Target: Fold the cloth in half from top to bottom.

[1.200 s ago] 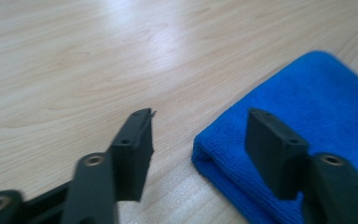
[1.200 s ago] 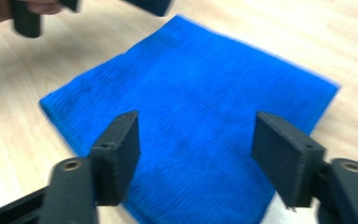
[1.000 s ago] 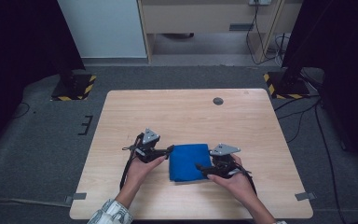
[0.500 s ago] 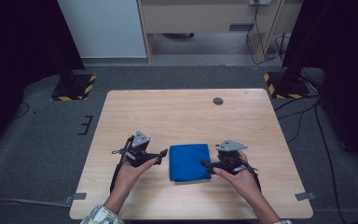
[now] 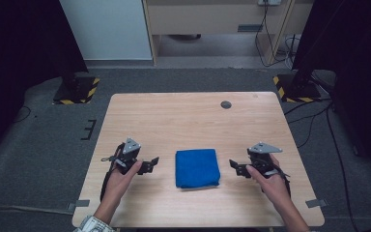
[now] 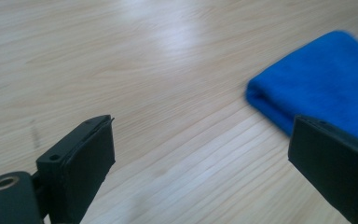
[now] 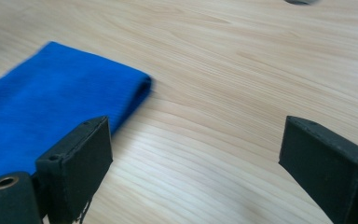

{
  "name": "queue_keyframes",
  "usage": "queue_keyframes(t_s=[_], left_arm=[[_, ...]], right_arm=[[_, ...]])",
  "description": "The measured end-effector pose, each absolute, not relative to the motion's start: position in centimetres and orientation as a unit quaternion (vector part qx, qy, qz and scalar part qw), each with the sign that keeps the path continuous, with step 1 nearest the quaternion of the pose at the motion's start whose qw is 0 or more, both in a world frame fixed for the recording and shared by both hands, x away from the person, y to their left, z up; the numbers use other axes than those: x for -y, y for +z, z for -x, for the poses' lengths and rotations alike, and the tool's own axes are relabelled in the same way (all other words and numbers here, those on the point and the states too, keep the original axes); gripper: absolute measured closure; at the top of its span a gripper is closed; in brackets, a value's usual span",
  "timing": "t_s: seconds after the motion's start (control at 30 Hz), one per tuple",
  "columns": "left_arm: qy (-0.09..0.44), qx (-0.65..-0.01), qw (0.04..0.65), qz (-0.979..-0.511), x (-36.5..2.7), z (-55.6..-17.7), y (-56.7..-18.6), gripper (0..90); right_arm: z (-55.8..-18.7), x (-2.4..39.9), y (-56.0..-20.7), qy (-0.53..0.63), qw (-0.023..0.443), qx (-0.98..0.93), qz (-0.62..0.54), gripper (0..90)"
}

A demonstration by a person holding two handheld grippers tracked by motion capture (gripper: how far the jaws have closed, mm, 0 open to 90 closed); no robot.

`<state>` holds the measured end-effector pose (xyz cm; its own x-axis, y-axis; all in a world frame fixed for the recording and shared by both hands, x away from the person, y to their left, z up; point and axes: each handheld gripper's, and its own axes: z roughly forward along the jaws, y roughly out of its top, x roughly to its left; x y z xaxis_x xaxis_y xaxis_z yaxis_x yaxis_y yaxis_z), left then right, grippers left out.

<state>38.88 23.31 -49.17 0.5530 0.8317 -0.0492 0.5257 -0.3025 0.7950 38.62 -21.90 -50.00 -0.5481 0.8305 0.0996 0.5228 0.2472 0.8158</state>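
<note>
A blue folded cloth (image 5: pixel 197 167) lies flat on the wooden table (image 5: pixel 183 116), near its front middle. My left gripper (image 5: pixel 149 164) rests to the left of the cloth, apart from it, pointing toward it. Its jaws have just been opening and stand wide with nothing between them. In the left gripper view (image 6: pixel 200 140) the cloth (image 6: pixel 321 79) lies ahead to the right. My right gripper (image 5: pixel 235 167) sits to the right of the cloth, also apart, its jaws just opened wide over bare wood. The right gripper view (image 7: pixel 196 140) has the cloth (image 7: pixel 60 98) at the left.
A small dark round disc (image 5: pixel 226 104) is set in the table near its far edge. On the grey floor beyond stand two black posts with yellow-black striped bases (image 5: pixel 75 92) (image 5: pixel 294 87). A pale cabinet (image 5: pixel 106 29) is behind.
Both grippers were at the cloth's side edges a second ago. They have drawn outward, left to the left and right to the right, leaving the folded cloth lying in place.
</note>
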Motion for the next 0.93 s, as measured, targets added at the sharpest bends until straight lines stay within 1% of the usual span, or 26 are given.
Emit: queue_keyframes(t_s=[0.03,0.13,0.2,0.33,0.47,0.57,0.63,0.7,0.77,0.93], left_arm=[[0.191,-0.438,0.397,-0.784,-23.7,-39.0,-49.4,6.1],[0.196,-0.453,0.378,-0.783,-24.7,-39.5,-50.1,6.1],[0.197,-0.463,0.366,-0.783,-25.1,-39.9,-50.7,6.1],[0.196,-0.469,0.341,-0.791,-25.3,-40.2,-51.9,6.1],[0.19,-0.47,0.328,-0.797,-25.0,-40.1,-52.8,6.1],[0.184,-0.471,0.32,-0.801,-24.8,-40.1,-53.3,6.1],[0.188,-0.466,0.319,-0.803,-24.7,-40.0,-53.4,4.6],[0.188,-0.466,0.322,-0.803,-24.7,-40.0,-53.5,3.6],[0.192,-0.462,0.326,-0.802,-24.7,-40.0,-53.7,1.2],[0.192,-0.463,0.326,-0.801,-24.7,-40.0,-53.7,1.0]], right_arm=[[-38.8,22.5,-50.1,0.425,0.18,-0.766,-0.447,9.7],[-39.6,24.1,-50.6,0.415,0.186,-0.761,-0.463,13.9],[-40.2,24.9,-51.0,0.404,0.197,-0.756,-0.476,14.3],[-41.2,25.9,-52.0,0.386,0.197,-0.748,-0.502,14.4],[-41.7,25.9,-52.9,0.362,0.189,-0.757,-0.51,13.3],[-41.8,25.8,-53.6,0.349,0.186,-0.76,-0.516,9.4],[-41.8,25.7,-53.8,0.337,0.205,-0.763,-0.512,9.6],[-41.7,25.4,-53.9,0.327,0.215,-0.769,-0.505,7.9],[-41.7,25.4,-53.9,0.326,0.213,-0.77,-0.506,7.6],[-41.6,25.3,-53.9,0.325,0.216,-0.767,-0.51,7.6]])
